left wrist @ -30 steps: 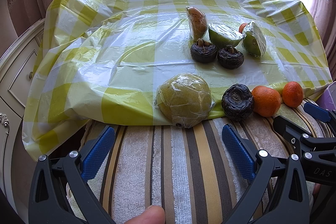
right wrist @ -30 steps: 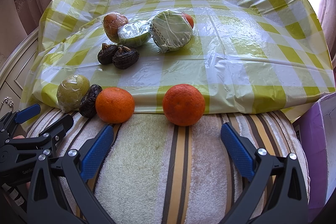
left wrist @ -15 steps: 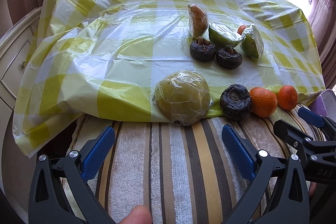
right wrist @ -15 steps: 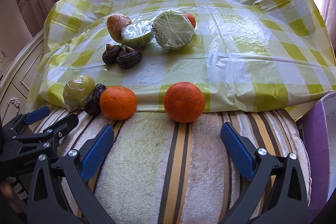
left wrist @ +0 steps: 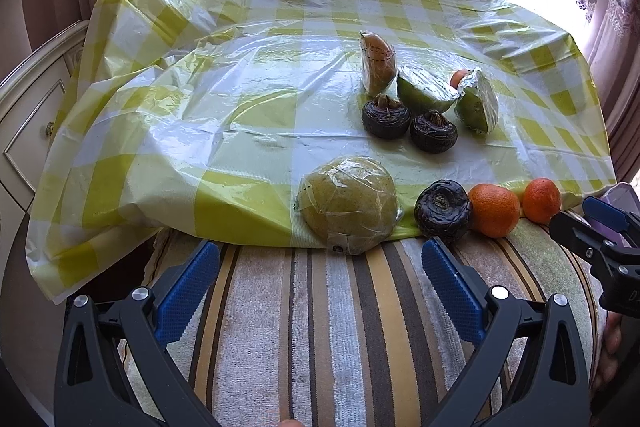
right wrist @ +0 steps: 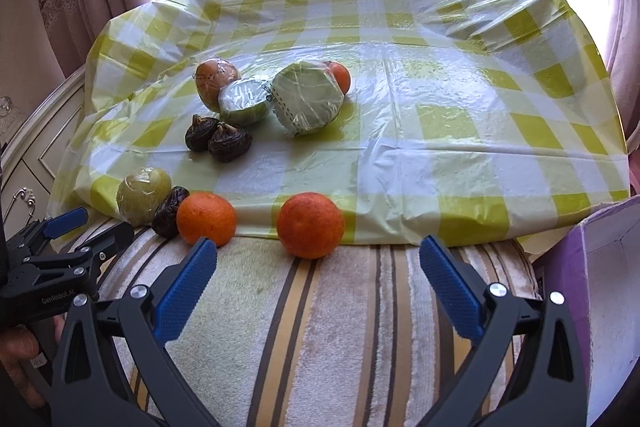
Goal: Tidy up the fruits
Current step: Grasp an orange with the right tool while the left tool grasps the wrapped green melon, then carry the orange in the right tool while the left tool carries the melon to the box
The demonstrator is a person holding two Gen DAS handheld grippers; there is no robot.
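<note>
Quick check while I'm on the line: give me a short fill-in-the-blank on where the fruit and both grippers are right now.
1. Both the left gripper and the right gripper are ___ and hold nothing.
2. Along the striped towel's far edge lie ___ oranges.
3. The dark fruit sits between the wrapped pear and an ___.
4. The checked cloth is yellow-green and ___.

Missing words: open; two; orange; white

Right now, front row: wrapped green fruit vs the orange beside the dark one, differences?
The wrapped green fruit is yellow-green, in clear film; the orange is bare and bright orange. The wrapped green fruit looks larger. It sits on the plastic cloth; the orange sits at the cloth's edge. Both are roundish, ungripped.
</note>
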